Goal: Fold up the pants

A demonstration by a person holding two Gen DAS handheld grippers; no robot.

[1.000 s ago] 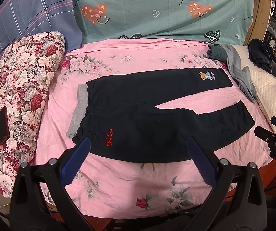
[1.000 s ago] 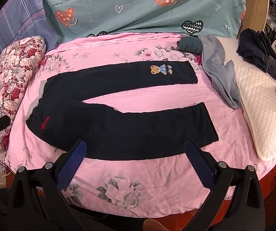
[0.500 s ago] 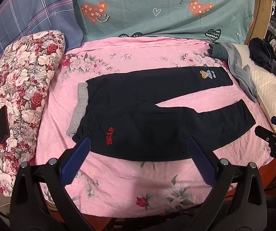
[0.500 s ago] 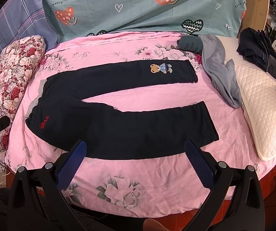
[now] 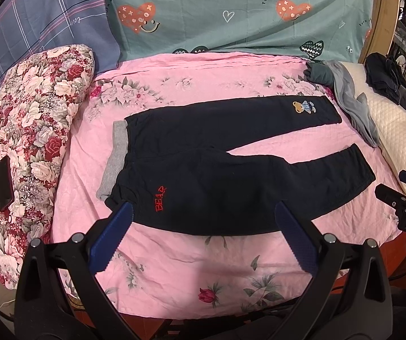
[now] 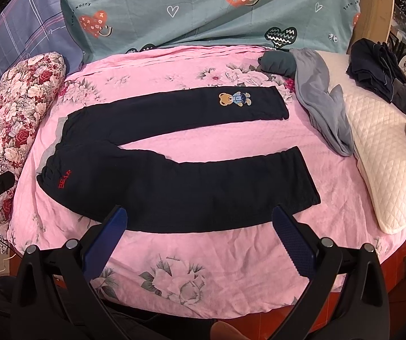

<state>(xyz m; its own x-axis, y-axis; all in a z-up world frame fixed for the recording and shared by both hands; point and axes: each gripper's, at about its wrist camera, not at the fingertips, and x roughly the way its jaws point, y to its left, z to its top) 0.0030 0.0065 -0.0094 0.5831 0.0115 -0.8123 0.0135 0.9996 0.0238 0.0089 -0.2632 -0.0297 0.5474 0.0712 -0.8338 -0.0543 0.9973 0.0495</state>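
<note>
dark pants are spread flat on the pink sheet, waistband to the left, legs apart. the left gripper and right gripper are held wide apart above the near edge, nothing grasped.

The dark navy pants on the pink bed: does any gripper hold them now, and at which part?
Nothing is held. The left gripper and the right gripper are both open above the dark navy pants, touching nothing.
</note>
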